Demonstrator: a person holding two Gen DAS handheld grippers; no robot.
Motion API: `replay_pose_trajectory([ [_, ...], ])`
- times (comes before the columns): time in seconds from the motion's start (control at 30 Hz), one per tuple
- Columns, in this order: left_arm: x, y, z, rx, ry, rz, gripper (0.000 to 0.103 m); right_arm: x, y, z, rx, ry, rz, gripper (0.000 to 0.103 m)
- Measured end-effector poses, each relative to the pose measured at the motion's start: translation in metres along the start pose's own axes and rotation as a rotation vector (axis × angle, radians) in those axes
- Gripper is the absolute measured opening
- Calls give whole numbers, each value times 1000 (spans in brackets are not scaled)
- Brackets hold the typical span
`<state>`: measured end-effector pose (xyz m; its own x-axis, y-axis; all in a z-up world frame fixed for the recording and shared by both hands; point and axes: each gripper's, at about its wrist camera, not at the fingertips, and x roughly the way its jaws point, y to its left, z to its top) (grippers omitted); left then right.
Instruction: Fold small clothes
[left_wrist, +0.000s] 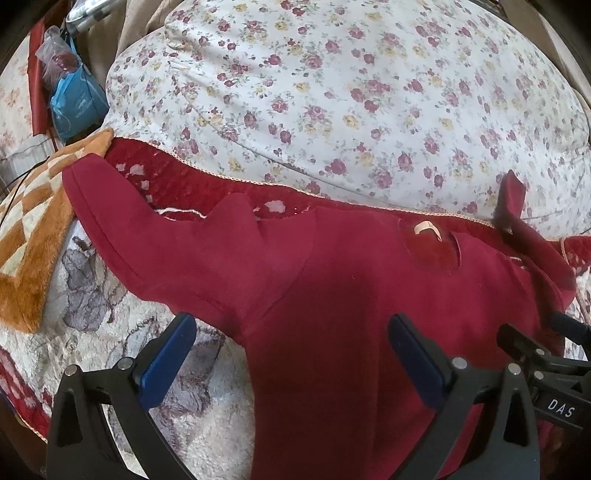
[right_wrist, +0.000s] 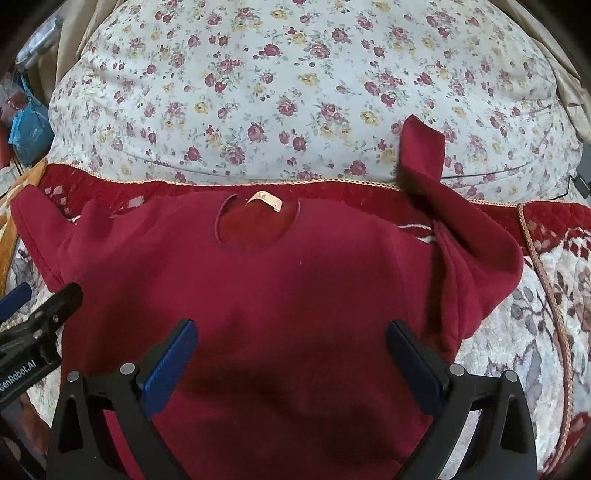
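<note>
Red sweater spread flat on my bed, both grippers wide open above it.

Left wrist: my left gripper holds nothing, jaws spread over the sweater's near left side; the left sleeve runs far-left toward an orange rug, and the floral pillow lies beyond. Right wrist: my right gripper is empty too, fingers apart over the sweater's middle; the collar label faces up, and the right sleeve stands up against the pillow.

You have a dark red sweatshirt lying flat, front up, neck hole away from you. Your left-side sleeve stretches outward — the right one bunches, cuff sticking up.
</note>
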<state>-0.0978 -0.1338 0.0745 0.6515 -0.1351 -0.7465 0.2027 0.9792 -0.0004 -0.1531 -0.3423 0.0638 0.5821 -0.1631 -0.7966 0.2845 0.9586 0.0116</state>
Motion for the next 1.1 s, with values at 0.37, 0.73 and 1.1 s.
replay_pose_trajectory([
  [0.37,2,6,3,-14,-5,17,103,2,5,4,30,-13,24,103],
  [0.73,5,9,7,-33,1,18,103,5,11,4,1,-18,-13,103],
  [1.1,6,6,8,-17,2,20,103,8,9,4,16,1,-13,103],
])
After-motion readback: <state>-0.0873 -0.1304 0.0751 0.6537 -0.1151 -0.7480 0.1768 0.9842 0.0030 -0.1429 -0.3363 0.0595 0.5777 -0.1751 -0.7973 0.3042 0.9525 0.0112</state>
